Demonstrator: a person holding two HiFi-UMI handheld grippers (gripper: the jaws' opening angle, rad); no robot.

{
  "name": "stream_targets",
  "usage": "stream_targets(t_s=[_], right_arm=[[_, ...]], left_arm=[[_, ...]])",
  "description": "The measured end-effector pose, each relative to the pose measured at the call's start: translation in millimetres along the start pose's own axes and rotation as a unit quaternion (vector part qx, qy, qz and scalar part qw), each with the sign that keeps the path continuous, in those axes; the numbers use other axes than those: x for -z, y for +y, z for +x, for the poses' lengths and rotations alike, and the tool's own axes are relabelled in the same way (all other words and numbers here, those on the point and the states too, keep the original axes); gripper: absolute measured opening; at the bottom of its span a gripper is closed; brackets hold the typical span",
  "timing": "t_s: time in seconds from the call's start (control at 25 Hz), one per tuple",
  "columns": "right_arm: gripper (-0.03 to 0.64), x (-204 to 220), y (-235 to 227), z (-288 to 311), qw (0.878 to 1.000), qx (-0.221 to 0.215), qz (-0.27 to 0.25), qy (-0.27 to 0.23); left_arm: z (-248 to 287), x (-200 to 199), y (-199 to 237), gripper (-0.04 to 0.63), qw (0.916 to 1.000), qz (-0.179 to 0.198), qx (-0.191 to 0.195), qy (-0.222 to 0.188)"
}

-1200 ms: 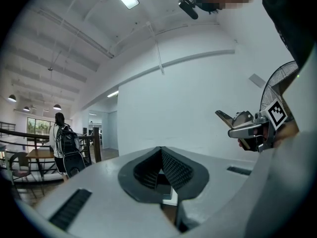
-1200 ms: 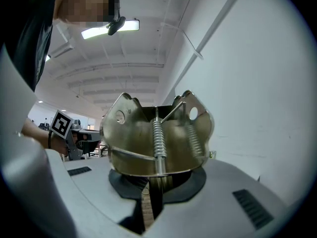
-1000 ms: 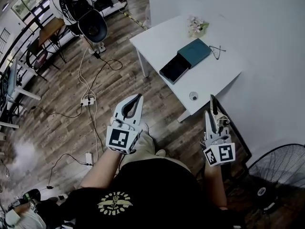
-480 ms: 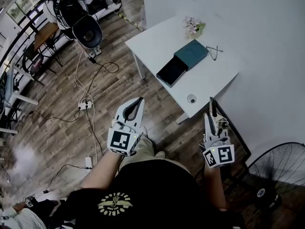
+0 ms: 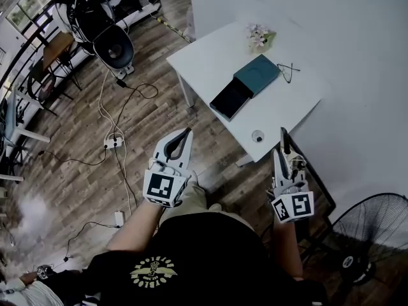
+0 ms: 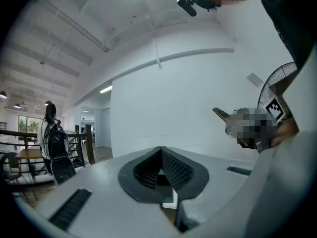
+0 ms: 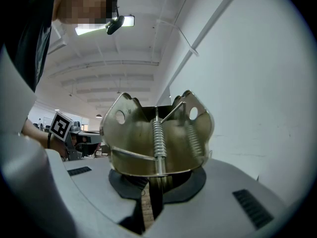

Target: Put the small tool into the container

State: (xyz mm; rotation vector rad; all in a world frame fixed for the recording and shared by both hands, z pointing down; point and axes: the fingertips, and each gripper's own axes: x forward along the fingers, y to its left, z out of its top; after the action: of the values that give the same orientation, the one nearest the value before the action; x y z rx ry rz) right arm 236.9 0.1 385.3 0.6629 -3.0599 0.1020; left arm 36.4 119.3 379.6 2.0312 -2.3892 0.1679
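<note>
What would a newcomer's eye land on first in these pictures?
Probably the brass-coloured metal spring tool clamped in the right tongs, filling the right gripper view. Next, the white rectangular table ahead, carrying a dark teal box with its black drawer slid open.

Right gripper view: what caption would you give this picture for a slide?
Right claw clamped on a small spring-loaded metal tool, held up beside a white wall.

**Nothing readable here, really**

No legible words, numbers or brand names can be found. Only coded black-and-white square markers are carried on the cubes. A yellow emblem is printed on the black shirt, lettering too small to be made out.
</note>
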Motion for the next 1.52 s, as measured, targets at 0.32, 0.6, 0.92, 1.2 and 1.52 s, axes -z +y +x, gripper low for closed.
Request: stream_targets(t_s=[0.32, 0.6, 0.92, 1.2, 1.52], right_arm=[[0.041, 8.3, -12.4, 33.9, 1.0, 0.004, 0.006, 0.013], [0.041, 5.0, -17.4, 63.2, 0.999, 0.026, 0.008, 0.022], [0.041, 2.2, -19.7, 103.1, 0.998, 0.06, 0.011, 0.029], [0.041, 2.0, -11.9, 140.1, 0.996, 0.088, 0.021, 0.027], [0.041, -8.8, 4.4, 171.0, 0.993, 0.114, 0.017, 0.01]], left_arm=[[30.5, 13.9, 21.2, 0.006, 0.9999, -0.009, 0.003, 0.014], [62.7, 19.7, 44.1, 0.006, 0.9991, -0.014, 0.03, 0.026], [106.2, 17.5, 76.7, 0.006, 0.9974, -0.02, 0.067, 0.019], [132.0, 18.7, 117.5, 0.006, 0.9956, -0.014, 0.091, 0.014], [148.7, 11.0, 154.3, 0.006, 0.9928, -0.011, 0.119, -0.01]])
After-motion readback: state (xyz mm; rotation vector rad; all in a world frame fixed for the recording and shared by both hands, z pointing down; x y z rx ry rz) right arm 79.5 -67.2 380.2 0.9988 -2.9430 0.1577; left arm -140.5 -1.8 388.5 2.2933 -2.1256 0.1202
